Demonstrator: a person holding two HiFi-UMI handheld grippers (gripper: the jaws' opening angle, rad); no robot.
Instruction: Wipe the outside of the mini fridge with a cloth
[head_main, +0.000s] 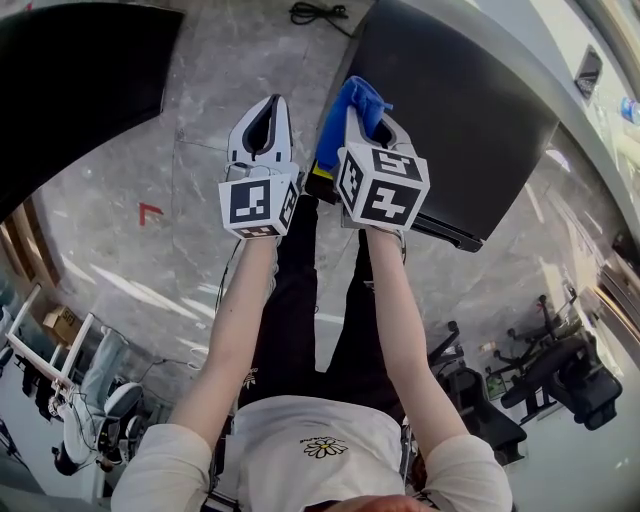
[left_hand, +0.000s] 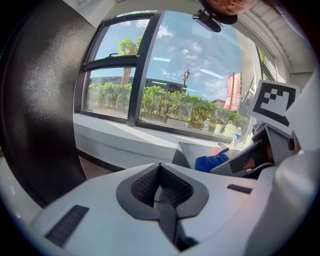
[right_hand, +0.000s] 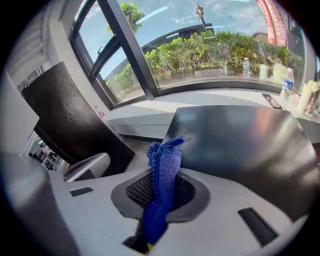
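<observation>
Grey marble floor (head_main: 150, 150). Black fridge (head_main: 460, 110) at front right. Right gripper (head_main: 368, 118) clamped on blue cloth (head_main: 350, 100), at fridge's left edge; contact unclear. Left gripper (head_main: 272, 105) closed, empty, just beside right

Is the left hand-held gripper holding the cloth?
No, the left hand-held gripper is shut empty; the right hand-held gripper clamps the cloth.

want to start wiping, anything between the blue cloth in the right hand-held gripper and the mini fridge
Nothing: the right gripper view shows the cloth straight before the mini fridge, the stretch bare.
</observation>
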